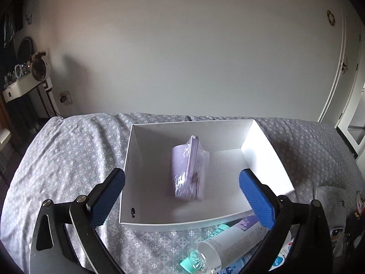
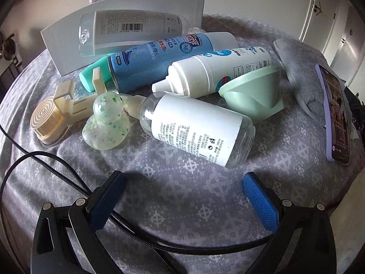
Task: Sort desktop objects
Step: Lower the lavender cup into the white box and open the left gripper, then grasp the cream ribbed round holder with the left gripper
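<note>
A white cardboard box (image 1: 136, 150) stands on the grey patterned cloth. A lilac plastic-wrapped pack (image 1: 190, 171) is inside it, blurred. My left gripper (image 1: 181, 197) is open and empty above the box's near edge. My right gripper (image 2: 182, 199) is open and empty, just in front of a pile: a clear bottle with a white label (image 2: 196, 129), a white foam bottle (image 2: 219, 70), a blue spray can (image 2: 164, 59), a clear tube (image 2: 132, 30), a speckled clear duck (image 2: 106, 123), a beige holder (image 2: 54, 114) and a pale green funnel (image 2: 253, 94).
The box's outer wall (image 2: 68, 43) stands behind the pile. A phone in a lilac case (image 2: 335, 116) leans on a grey plush toy (image 2: 301, 68) at right. A black cable (image 2: 57, 162) runs across the cloth near my right gripper. A door (image 1: 351, 68) is far right.
</note>
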`<state>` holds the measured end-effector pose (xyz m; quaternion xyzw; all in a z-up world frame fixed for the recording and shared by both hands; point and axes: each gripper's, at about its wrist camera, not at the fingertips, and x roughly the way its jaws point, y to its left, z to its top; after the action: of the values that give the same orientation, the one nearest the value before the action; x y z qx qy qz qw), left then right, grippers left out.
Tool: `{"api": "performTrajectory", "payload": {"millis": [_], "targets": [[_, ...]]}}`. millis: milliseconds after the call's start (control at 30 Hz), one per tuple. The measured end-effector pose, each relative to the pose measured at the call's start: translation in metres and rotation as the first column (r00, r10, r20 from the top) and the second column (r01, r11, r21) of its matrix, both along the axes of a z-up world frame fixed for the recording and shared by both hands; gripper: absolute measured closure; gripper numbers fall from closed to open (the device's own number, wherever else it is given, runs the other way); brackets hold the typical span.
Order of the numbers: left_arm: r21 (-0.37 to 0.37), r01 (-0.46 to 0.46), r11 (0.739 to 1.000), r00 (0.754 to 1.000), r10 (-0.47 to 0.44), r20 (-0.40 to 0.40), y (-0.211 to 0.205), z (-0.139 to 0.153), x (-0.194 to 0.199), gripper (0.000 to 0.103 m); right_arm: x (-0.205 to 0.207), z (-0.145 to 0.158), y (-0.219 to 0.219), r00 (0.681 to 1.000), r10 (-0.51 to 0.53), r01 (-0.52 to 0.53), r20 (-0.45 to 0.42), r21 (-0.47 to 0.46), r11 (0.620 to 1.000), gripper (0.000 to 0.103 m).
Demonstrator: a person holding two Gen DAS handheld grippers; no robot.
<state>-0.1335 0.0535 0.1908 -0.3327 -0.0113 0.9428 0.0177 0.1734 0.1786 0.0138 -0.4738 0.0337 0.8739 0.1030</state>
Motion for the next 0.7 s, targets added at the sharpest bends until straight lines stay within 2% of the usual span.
{"api": "performTrajectory", "payload": {"millis": [133,267,467,700], "targets": [[-0.055,0.041,0.998,0.999,-0.042,-0.018,-0.004,0.001,0.028,0.001,-0.003,0.001,0.004,1.0,0.001,-0.001,0.001,-0.003,1.0,0.0],[-0.112,0.063,0.992,0.998,-0.059,0.038,-0.017,-0.023,0.056,0.001,-0.005,0.001,0.007,1.0,0.003,-0.003,0.004,-0.007,1.0,0.0],[-0.064,0.104,0.993,0.984,-0.093,0.153,-0.043,-0.068,0.094,0.001,-0.006,0.002,0.009,1.0,0.018,-0.018,0.017,-0.015,1.0,0.0],[-0.038,0.198,0.979,0.962,-0.187,0.202,-0.055,-0.1,0.122,0.001,-0.006,0.001,0.01,1.0,0.017,-0.016,0.016,-0.015,1.0,0.0]]}}
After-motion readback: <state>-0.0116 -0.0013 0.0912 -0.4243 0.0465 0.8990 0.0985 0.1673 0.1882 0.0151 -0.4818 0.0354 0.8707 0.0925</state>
